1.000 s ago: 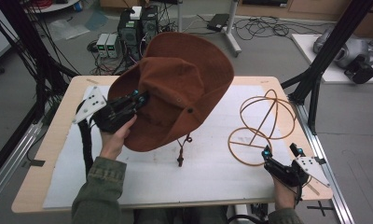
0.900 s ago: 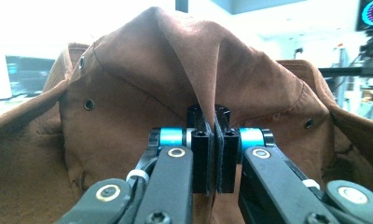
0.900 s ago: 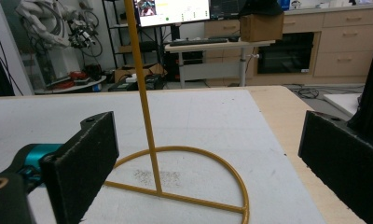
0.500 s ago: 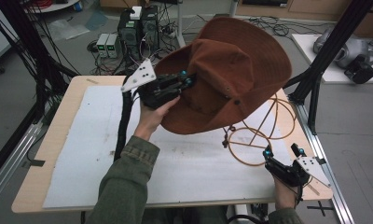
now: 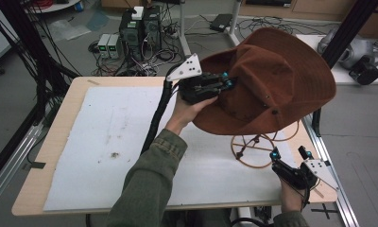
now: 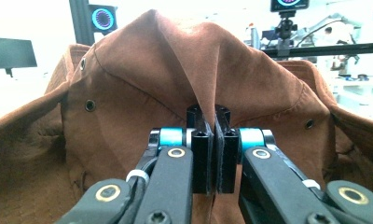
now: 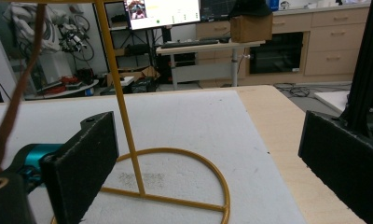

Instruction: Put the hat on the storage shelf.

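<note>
Brown wide-brimmed fabric hat (image 5: 267, 80) is hanging in the air above the right half of the table in the high view, clamped at its brim by the left gripper (image 5: 225, 82), which a hand in an olive sleeve (image 5: 149, 184) is holding up over the white foam mat (image 5: 107, 142) covering the wooden table (image 5: 50, 132). Under the hat, a yellow wire hat stand (image 5: 253, 146) is sitting on the mat, its upper part hidden by the brim. The right gripper (image 5: 291, 153) is resting near the table's right front corner, just beside the stand's ring base, its jaws standing apart and holding nothing.

From the left gripper view, the left gripper (image 6: 214, 140) is pinching a fold of the brown hat (image 6: 142, 93) between jaws pressed together, with the cloth rising in a ridge above them.

From the right gripper view, the right gripper (image 7: 208, 154) is spreading its two black padded jaws wide, and the yellow stand (image 7: 128, 140), upright rod on a ring base, is standing on the white mat (image 7: 184, 121) between and beyond them, untouched.
</note>
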Motion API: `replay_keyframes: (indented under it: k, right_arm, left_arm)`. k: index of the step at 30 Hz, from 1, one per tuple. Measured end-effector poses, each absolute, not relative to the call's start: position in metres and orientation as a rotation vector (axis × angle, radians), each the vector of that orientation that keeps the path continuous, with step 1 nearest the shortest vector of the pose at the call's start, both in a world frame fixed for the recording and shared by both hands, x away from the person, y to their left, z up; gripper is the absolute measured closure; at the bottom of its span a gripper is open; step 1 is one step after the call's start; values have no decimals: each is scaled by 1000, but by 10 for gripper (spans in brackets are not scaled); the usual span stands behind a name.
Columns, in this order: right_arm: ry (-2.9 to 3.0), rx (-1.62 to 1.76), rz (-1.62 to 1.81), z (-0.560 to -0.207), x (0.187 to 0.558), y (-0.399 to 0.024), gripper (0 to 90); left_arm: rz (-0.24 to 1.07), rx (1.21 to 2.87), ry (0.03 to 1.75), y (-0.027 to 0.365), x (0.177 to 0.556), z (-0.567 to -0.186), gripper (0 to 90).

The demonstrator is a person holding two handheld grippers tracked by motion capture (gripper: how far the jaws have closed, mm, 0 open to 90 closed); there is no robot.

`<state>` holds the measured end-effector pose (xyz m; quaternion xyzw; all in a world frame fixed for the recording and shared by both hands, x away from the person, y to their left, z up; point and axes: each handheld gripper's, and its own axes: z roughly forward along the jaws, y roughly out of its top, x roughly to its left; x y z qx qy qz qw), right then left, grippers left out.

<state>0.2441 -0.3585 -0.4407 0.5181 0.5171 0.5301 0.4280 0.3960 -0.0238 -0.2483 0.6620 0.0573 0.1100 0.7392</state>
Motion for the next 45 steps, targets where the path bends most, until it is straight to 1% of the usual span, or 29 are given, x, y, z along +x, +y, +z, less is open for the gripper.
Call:
replay_keyframes:
  k: [7, 12, 17, 30, 37, 45]
  right_arm:
    - [1300, 1288, 1327, -441, 245, -357, 40]
    - [1304, 1294, 1328, -441, 245, -357, 40]
    - [1299, 1291, 1327, -441, 245, -358, 41]
    - [1296, 1291, 1326, -441, 243, -359, 43]
    - [1302, 1291, 1328, -442, 243, -359, 43]
    - [1305, 1290, 1329, -442, 244, -358, 43]
  left_arm:
    - [199, 1458, 100, -49, 398, -244, 873]
    - [165, 1462, 85, -73, 397, -245, 873]
    - [154, 1493, 66, -87, 395, -246, 872]
    - [165, 1547, 70, -95, 392, -247, 870]
    - [183, 1624, 84, -98, 392, -250, 868]
    - [176, 1673, 75, -102, 389, -254, 859]
